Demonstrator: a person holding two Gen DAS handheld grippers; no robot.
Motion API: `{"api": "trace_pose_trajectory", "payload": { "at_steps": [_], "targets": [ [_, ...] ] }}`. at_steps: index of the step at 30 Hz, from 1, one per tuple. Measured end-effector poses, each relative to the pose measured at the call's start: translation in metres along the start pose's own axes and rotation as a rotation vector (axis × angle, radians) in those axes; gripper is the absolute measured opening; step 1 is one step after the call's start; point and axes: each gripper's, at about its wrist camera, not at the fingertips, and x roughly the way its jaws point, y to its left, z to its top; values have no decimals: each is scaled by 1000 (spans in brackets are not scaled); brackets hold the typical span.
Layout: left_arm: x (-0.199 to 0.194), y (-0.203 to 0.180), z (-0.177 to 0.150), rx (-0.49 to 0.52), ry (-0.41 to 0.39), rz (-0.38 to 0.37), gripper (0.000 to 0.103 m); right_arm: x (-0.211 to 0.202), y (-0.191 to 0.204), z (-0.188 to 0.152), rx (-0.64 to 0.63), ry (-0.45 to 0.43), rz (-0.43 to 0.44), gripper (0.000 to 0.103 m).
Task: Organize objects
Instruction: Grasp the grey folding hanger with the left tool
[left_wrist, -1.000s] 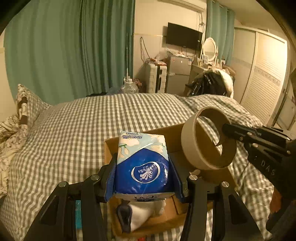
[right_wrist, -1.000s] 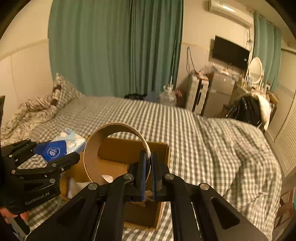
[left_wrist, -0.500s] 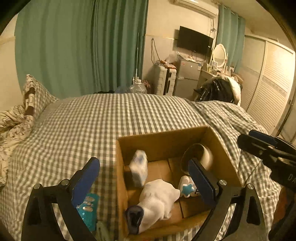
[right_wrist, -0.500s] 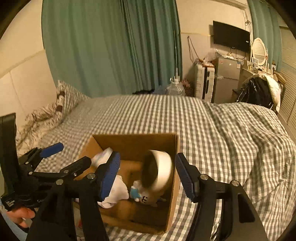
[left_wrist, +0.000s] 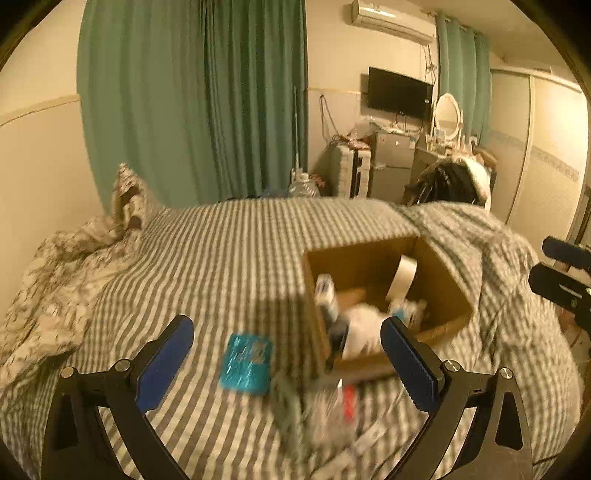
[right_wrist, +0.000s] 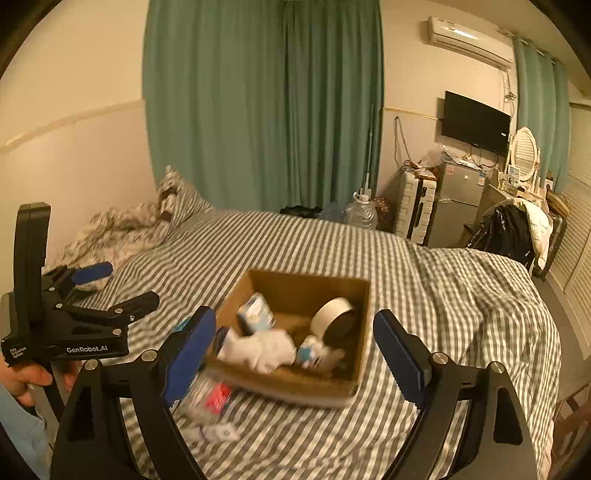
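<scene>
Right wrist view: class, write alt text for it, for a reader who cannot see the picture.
An open cardboard box sits on a checked bed, holding a tape roll, a tissue pack and a white sock. The right tongs hang open before it; the left tongs, also open, are at the left edge.

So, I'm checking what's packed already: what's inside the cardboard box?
Inside the cardboard box: a tissue pack, tape roll, white sock and a small blue-and-white item, too blurred to name. Anything beneath them is hidden.
</scene>
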Motion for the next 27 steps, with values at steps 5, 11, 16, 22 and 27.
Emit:
{"api": "trace_pose_trajectory", "payload": {
  "at_steps": [5,11,16,22,27],
  "targets": [
    [11,8,-53,-24,68,37,103,11,25,-49,11,61,16,87],
    [55,9,-105,-35,180,64,103,56,38,-106,36,180,23,87],
    [92,10,-127,-38,279,97,91,91,35,-132,68,265,41,87],
    [125,7,-128,-52,331,94,80,114,27,-146,95,312,61,87],
    [147,-2,-132,-13,374,85,80,122,15,-152,134,331,62,87]
  ]
}}
